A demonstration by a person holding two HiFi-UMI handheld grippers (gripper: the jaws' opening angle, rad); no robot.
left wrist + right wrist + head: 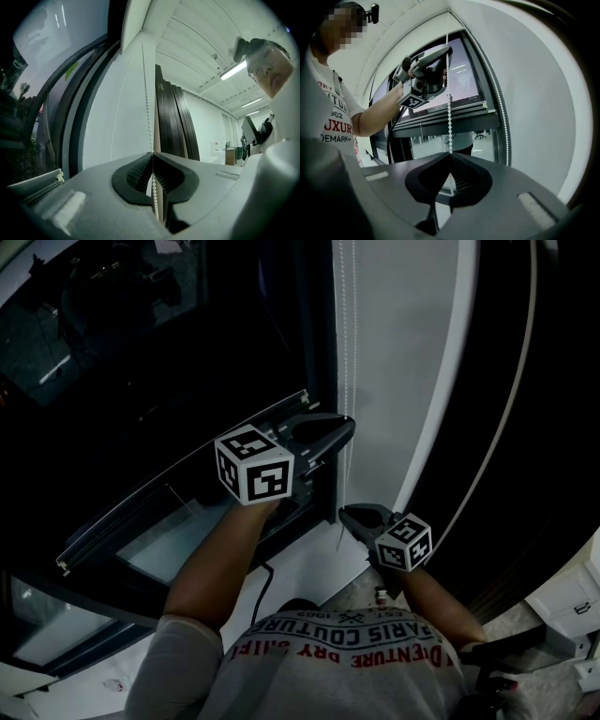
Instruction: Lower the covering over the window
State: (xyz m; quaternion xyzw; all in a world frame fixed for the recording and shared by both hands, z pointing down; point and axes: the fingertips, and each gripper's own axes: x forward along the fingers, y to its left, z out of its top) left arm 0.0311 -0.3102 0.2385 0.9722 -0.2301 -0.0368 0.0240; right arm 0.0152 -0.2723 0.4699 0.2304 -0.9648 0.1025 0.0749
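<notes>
A white bead chain (344, 343) hangs in two strands beside the dark window (169, 362). My left gripper (348, 424) is the higher one and is shut on one strand; in the left gripper view the bead chain (147, 98) runs into the closed left gripper (152, 154) and out below. Lower down, my right gripper (343, 513) is shut on the same strand, and in its own view the bead chain (449, 98) rises taut from the right gripper (450, 153) to the left gripper (448, 48). The second strand (501, 112) hangs free at the right.
A white panel (394, 352) stands right of the chain, with dark vertical slats (173, 117) beyond it. The window frame and its lower bar (440, 119) lie close behind the chain. The person's arms and printed shirt (347, 643) fill the lower head view.
</notes>
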